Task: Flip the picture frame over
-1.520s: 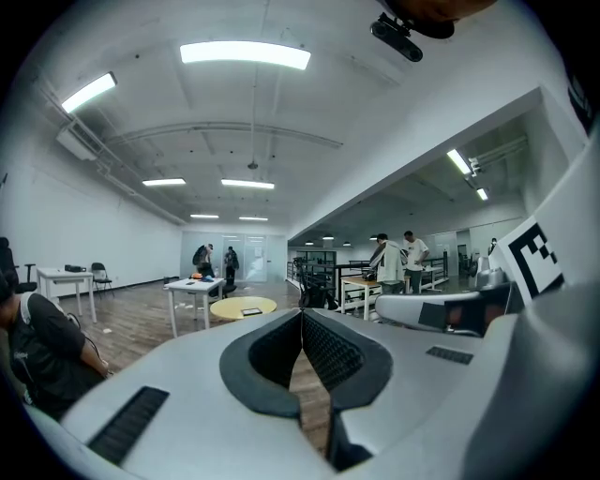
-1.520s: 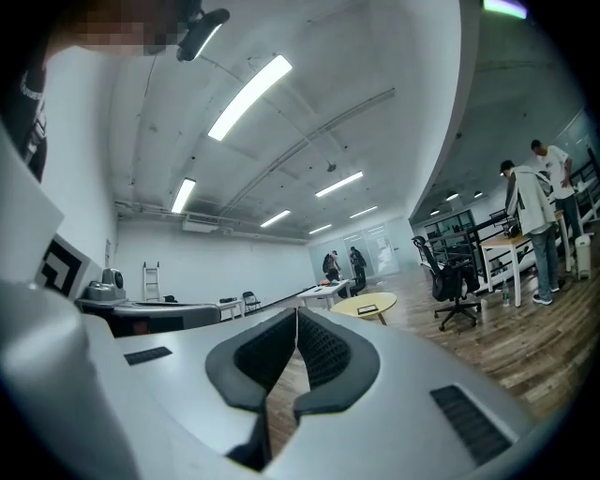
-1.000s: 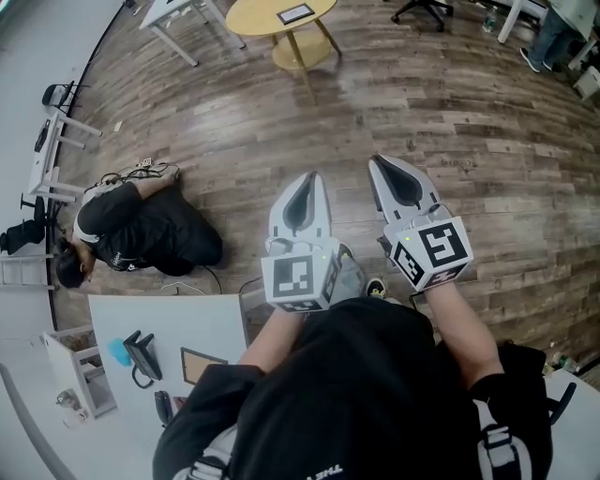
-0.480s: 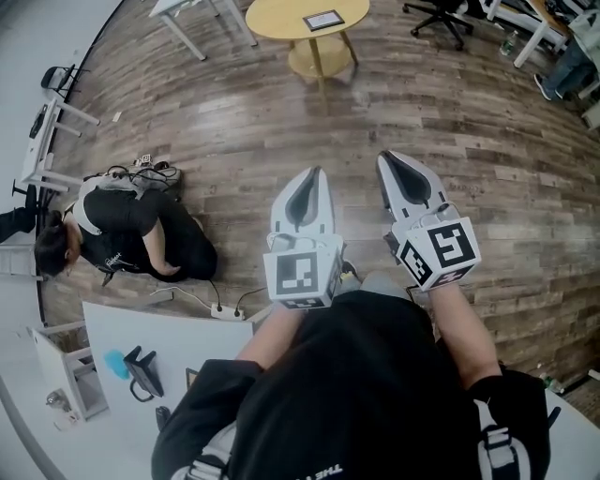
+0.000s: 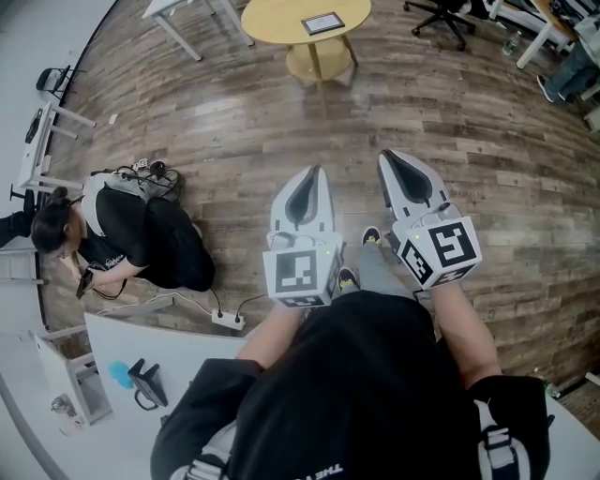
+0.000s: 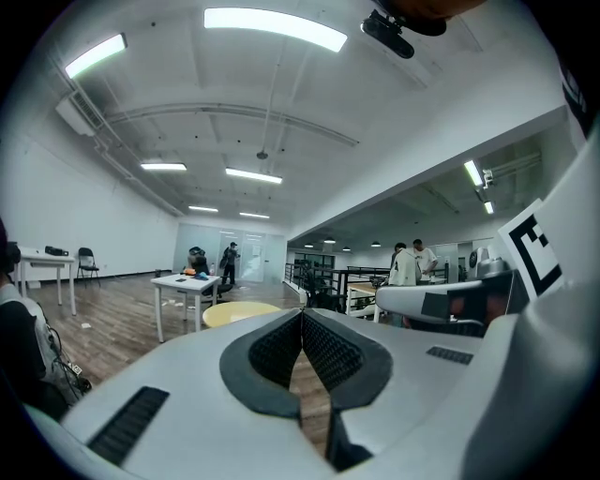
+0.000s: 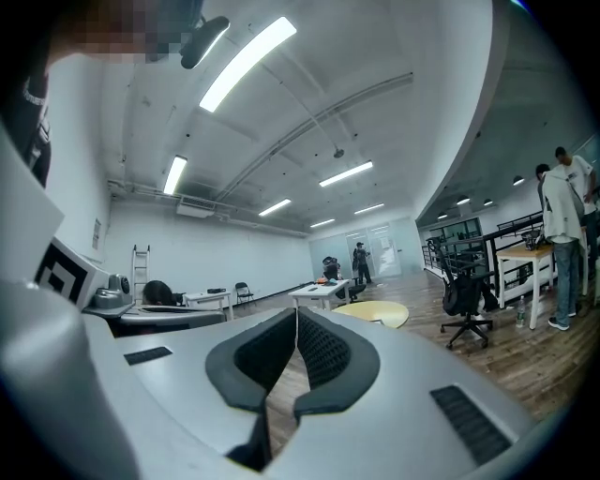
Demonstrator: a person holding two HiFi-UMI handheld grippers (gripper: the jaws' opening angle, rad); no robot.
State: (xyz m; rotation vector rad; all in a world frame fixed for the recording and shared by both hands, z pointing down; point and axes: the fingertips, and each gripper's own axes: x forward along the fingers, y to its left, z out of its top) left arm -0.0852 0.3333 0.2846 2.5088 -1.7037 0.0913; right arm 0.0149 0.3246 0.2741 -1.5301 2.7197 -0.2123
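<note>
The picture frame (image 5: pixel 322 22) lies flat on a round yellow table (image 5: pixel 281 19) at the top of the head view, far ahead of both grippers. My left gripper (image 5: pixel 305 178) and right gripper (image 5: pixel 398 161) are held side by side over the wooden floor, pointing towards that table. Both are shut, their pads pressed together with nothing between them. In the left gripper view the left gripper (image 6: pixel 302 314) has the yellow table (image 6: pixel 239 312) just left of its tips. From the right gripper (image 7: pixel 296 314) the same table (image 7: pixel 380 312) shows to the right.
A person (image 5: pixel 122 234) crouches on the floor at left beside cables and a power strip (image 5: pixel 228 319). A white table (image 5: pixel 141 366) with small items stands at lower left. A white desk (image 5: pixel 183 14) and an office chair (image 5: pixel 441 14) flank the round table.
The whole view has advanced towards the round table, and the white table at lower left has slid back. The crouching person has shifted posture. Both grippers stay shut, side by side.
</note>
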